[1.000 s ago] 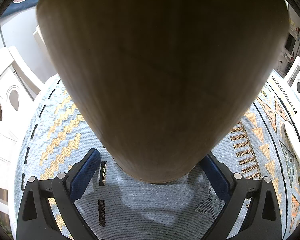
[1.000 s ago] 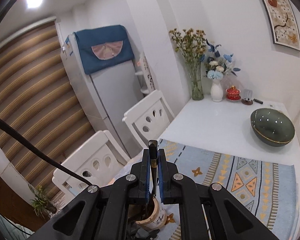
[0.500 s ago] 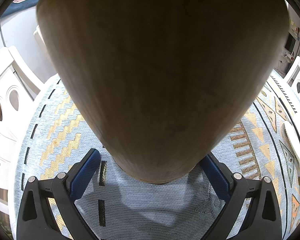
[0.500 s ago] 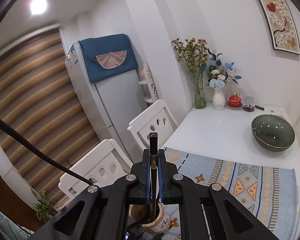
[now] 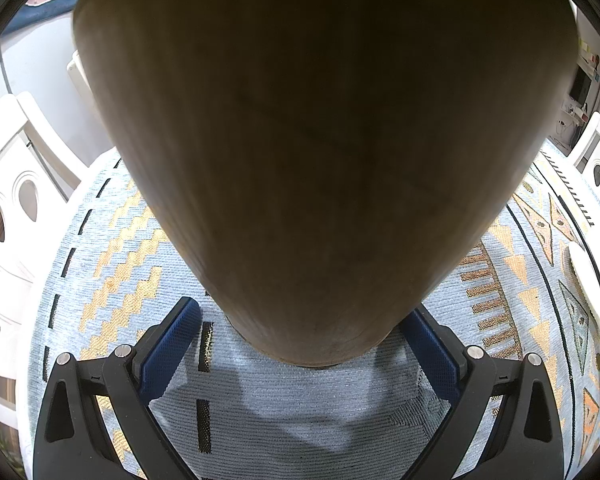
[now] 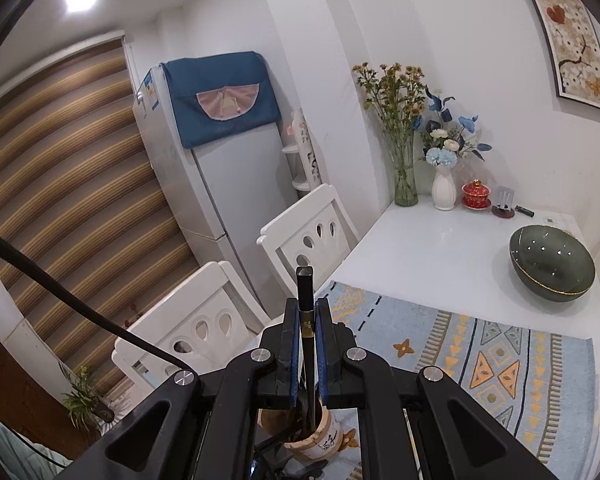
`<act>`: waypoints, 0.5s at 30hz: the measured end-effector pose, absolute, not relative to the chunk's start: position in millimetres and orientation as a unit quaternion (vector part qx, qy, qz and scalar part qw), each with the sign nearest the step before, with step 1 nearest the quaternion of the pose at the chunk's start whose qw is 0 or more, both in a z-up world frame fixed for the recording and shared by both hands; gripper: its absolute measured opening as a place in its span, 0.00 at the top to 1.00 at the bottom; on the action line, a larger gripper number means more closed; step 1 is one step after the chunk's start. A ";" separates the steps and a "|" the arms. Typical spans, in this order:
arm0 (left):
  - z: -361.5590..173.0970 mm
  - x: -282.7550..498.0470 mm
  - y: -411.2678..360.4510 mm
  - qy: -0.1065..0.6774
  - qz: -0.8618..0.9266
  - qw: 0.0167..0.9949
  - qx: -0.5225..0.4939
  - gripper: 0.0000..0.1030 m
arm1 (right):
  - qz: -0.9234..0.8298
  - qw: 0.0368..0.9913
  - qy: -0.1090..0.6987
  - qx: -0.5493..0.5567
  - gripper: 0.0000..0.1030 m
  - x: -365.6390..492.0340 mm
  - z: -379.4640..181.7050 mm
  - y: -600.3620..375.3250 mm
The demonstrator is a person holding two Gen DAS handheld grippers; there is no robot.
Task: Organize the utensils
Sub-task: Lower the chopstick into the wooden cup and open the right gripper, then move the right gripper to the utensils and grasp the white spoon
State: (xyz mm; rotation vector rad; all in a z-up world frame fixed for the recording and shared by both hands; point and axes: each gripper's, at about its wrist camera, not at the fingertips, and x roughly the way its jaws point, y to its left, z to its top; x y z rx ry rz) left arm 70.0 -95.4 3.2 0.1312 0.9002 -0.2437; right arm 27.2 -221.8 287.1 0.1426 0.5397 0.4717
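Observation:
A brown wooden utensil holder [image 5: 324,160] fills most of the left wrist view and stands on the patterned mat [image 5: 112,280]. My left gripper [image 5: 302,308] is shut on its lower part, a blue pad against each side. In the right wrist view, my right gripper [image 6: 307,308] is shut on a black chopstick [image 6: 304,284] with a gold band. The chopstick stands upright, and its lower end reaches down into the mouth of the holder [image 6: 320,440] below the fingers. The inside of the holder is mostly hidden.
A dark green bowl [image 6: 552,268] sits on the white table [image 6: 440,248] beyond the mat. Flower vases [image 6: 444,188] and a red lidded cup [image 6: 476,194] line the far wall. White chairs [image 6: 308,232] stand at the table's left edge. A white elongated object [image 5: 588,280] lies at the mat's right.
The right wrist view has shifted slightly, with the chopstick still gripped over the holder. The left gripper and the holder have not moved.

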 end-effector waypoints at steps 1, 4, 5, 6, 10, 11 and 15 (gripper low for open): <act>3.4 70.1 -96.0 0.434 -0.117 0.891 0.063 0.02 | 0.232 0.933 0.266 0.068 0.93 27.5 287.2 -221.8; 3.2 70.1 -95.6 0.434 -0.117 0.891 0.063 0.02 | 0.238 0.929 0.273 0.070 0.88 27.9 287.2 -221.7; 3.1 70.3 -95.2 0.434 -0.118 0.891 0.063 0.02 | 0.239 0.929 0.274 0.071 0.85 27.8 287.3 -222.1; 3.2 70.5 -95.7 0.434 -0.118 0.891 0.063 0.02 | 0.239 0.928 0.275 0.073 0.73 28.2 287.7 -223.1; 3.7 70.9 -97.0 0.434 -0.118 0.891 0.063 0.02 | 0.226 0.940 0.243 0.073 0.49 18.0 296.3 -232.8; 3.7 70.9 -96.9 0.434 -0.118 0.891 0.063 0.02 | 0.222 0.942 0.239 0.073 0.49 16.2 299.1 -235.8; 3.8 71.2 -97.2 0.434 -0.118 0.891 0.063 0.02 | 0.198 0.948 0.233 0.092 0.49 9.5 304.5 -256.8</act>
